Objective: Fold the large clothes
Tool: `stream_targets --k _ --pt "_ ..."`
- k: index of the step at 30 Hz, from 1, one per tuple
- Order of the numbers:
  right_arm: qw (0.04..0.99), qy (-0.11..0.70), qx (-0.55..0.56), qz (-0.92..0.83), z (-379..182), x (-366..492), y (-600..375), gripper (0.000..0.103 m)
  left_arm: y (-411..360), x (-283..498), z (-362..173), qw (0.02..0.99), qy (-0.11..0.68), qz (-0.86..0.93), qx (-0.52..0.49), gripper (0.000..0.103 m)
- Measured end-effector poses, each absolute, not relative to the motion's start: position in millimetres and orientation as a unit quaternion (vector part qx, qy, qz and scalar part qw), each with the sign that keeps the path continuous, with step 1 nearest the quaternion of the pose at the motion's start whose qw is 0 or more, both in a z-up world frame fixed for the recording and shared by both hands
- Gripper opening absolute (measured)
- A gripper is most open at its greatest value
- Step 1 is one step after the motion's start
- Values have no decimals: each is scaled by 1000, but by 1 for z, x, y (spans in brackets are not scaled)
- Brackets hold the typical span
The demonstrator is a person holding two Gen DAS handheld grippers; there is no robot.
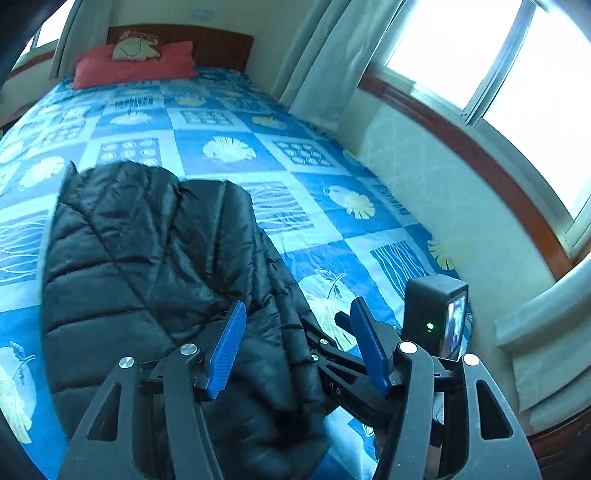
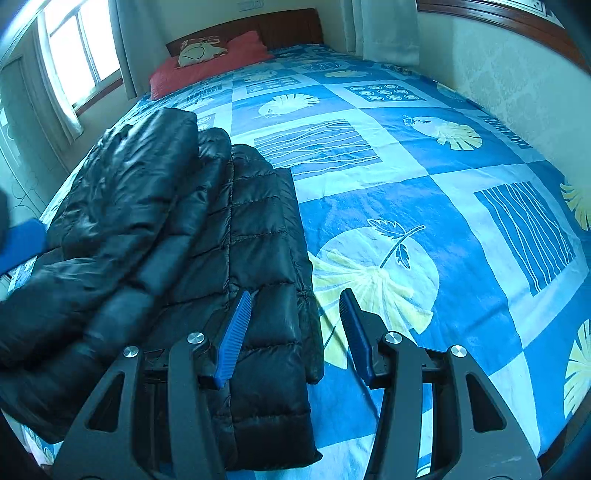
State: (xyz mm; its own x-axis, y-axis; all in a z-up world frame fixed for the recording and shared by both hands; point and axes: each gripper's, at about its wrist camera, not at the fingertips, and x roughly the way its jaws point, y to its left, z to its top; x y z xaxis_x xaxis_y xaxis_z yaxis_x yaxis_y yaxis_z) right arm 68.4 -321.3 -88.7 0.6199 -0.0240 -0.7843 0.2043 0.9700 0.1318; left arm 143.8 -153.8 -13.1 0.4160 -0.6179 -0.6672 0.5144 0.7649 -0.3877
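A bed (image 2: 443, 206) fills most of both views, spread with a blue and pale blue patchwork cover printed with cream leaves, wavy lines and small ovals. At its far end lie a red pillow (image 2: 210, 66) and a cream cushion (image 2: 195, 53) on top of it, against a dark wooden headboard (image 2: 288, 27). Pale curtains (image 1: 332, 66) hang beside bright windows (image 1: 461, 48) along the wall on the right of the left wrist view.

A black quilted puffer jacket (image 2: 192, 229) lies on the near left part of the bed. It is shiny, stitched in padded bands, and folded lengthwise into a long bundle that runs from the near edge toward the pillow, with rounded puffy layers lying over a flatter panel on its right side. Its right edge is fairly straight; the left side looks lumpier.

The right gripper (image 2: 295, 332) hovers with its blue pads spread, one pad over the jacket's near right edge, the other over bare cover; nothing is pinched. The left gripper (image 1: 299, 347) is also spread over the jacket's near end, pinching nothing. In the left wrist view the right gripper's black body shows just beyond the right finger.
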Motion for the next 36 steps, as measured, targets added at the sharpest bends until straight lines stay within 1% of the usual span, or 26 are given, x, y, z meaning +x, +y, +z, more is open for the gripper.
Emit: stream_targets --k 7,14,18,19,20,24,25,29,31,32,33,34,35,36 --pt "898 424 97 -69 -77 64 -315 49 -115 140 -11 857 408 -308 -65 58" --pt "903 414 85 -78 -62 67 -311 49 -57 156 -28 869 420 -247 -90 58" --pt "907 402 98 -79 -49 70 -313 50 -27 163 -36 880 417 -208 -91 58" --pt "908 398 107 -75 -45 72 -313 51 -19 165 -39 882 417 -198 -92 58" --pt "909 394 115 -68 -42 74 -312 57 -14 166 -42 884 417 -190 -94 58" --pt "910 393 131 -27 -37 85 -295 69 4 171 -56 884 423 -169 -104 58" --pt "908 397 132 -14 -39 89 -288 73 8 171 -59 883 426 -168 -105 58" --pt "898 421 129 9 -51 105 -269 74 11 172 -72 879 434 -167 -104 58" --pt "886 439 145 20 -61 112 -268 74 12 172 -74 879 432 -170 -107 59" --pt "879 448 159 29 -66 113 -269 68 12 172 -74 879 430 -172 -109 59" --pt "876 452 167 38 -69 114 -270 59 12 172 -74 880 429 -172 -111 59" --pt "873 455 171 47 -72 114 -270 36 13 172 -74 880 427 -172 -114 59" --pt "875 453 165 49 -71 114 -271 27 15 172 -73 882 424 -171 -116 59" --pt "878 450 158 48 -69 114 -273 25 16 171 -71 885 416 -170 -120 59"
